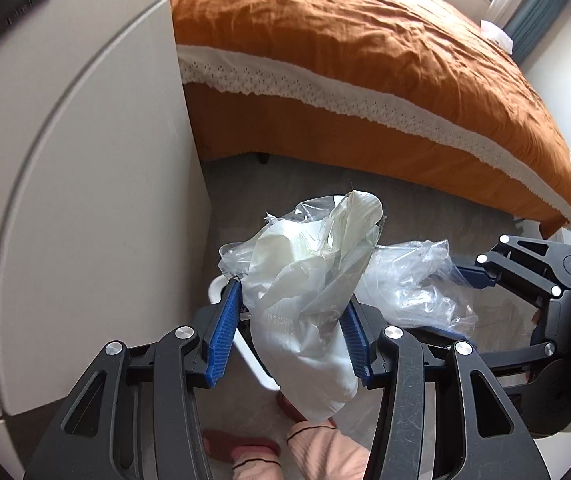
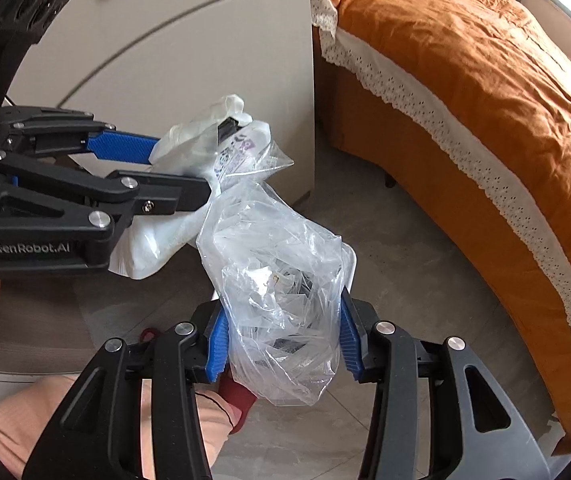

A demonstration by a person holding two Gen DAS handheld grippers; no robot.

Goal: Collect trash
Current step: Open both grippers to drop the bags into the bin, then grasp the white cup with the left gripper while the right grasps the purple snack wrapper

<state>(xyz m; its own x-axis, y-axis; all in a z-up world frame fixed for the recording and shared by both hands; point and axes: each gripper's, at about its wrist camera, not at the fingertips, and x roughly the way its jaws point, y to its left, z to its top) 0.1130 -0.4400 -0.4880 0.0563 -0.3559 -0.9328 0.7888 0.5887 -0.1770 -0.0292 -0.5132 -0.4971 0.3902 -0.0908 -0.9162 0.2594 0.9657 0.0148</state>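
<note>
Left gripper [image 1: 291, 332] pinching a white wrapper [image 1: 309, 300]; right gripper [image 2: 283, 344] pinching a clear bag [image 2: 281, 280], both beside the bed [image 1: 365, 60]. Keep both grips firm while carrying.

A crinkled, glossy clear plastic bag [image 2: 281, 296], a milky white film bag [image 1: 309, 304], ribbed blue rubbery finger pads [image 1: 225, 332], a wrinkled matt orange cloth bedspread [image 1: 365, 40].

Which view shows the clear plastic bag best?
The right wrist view: the clear plastic bag fills the centre, held between the right hand-held gripper. The left wrist view shows only part of it, behind the white bag.
</note>
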